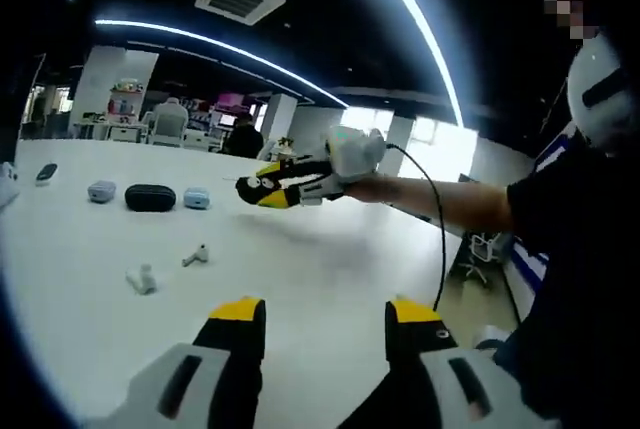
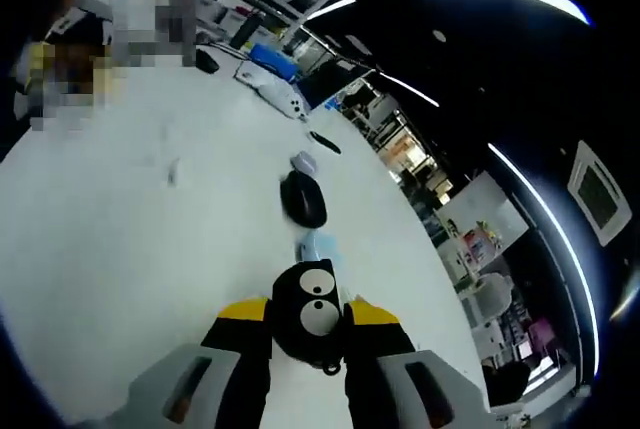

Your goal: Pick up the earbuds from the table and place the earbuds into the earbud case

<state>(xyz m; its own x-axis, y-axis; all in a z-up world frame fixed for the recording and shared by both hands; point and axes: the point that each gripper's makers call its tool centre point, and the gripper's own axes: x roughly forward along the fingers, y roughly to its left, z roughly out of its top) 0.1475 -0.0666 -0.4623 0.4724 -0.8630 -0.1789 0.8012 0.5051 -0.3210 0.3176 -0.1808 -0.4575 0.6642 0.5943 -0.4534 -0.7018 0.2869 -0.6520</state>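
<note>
We see two white earbuds lying loose on the white table point(image 1: 330, 279): one earbud point(image 1: 196, 256) with its stem pointing toward the lower left of the left gripper view, and a second earbud point(image 1: 142, 279) just beside it, nearer the table's edge. Both lie ahead and to the left of the left gripper point(image 1: 326, 325), which hangs above the table with its jaws wide apart and nothing between them. Farther back stands a row of cases: a grey-blue case point(image 1: 102, 191), a black oval case point(image 1: 150, 198) and a pale blue case point(image 1: 196, 198), all closed as far as we can tell.

The right gripper point(image 1: 252, 189) is held out over the table, well apart from the earbuds. In the right gripper view its jaws point(image 2: 308, 324) are closed on a black penguin-shaped case point(image 2: 312, 321) with round white eyes. Beyond it lie the pale blue and black cases.

We judge the left gripper the nearer and the only free one, so the coming pick falls to it: down and leftward, jaws closing across the first earbud's stem.
</note>
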